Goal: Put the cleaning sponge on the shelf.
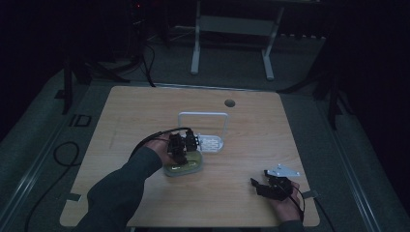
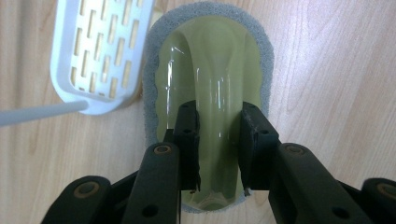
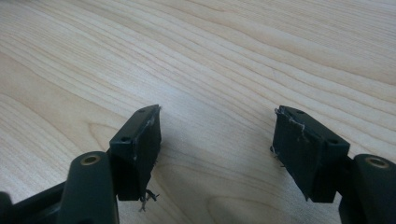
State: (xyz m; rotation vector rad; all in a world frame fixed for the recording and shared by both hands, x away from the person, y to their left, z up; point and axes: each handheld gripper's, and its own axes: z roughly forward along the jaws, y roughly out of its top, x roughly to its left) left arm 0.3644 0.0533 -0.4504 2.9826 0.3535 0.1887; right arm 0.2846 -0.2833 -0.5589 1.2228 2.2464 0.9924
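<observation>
One scrubber (image 2: 210,84) in left claw (image 2: 218,140); white rack (image 2: 100,51) beside.

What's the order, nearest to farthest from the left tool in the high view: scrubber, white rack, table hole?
1. scrubber, directly under the left tool, its handle between the jaws.
2. white rack, just beyond it, to the right.
3. table hole, near the far edge.
</observation>
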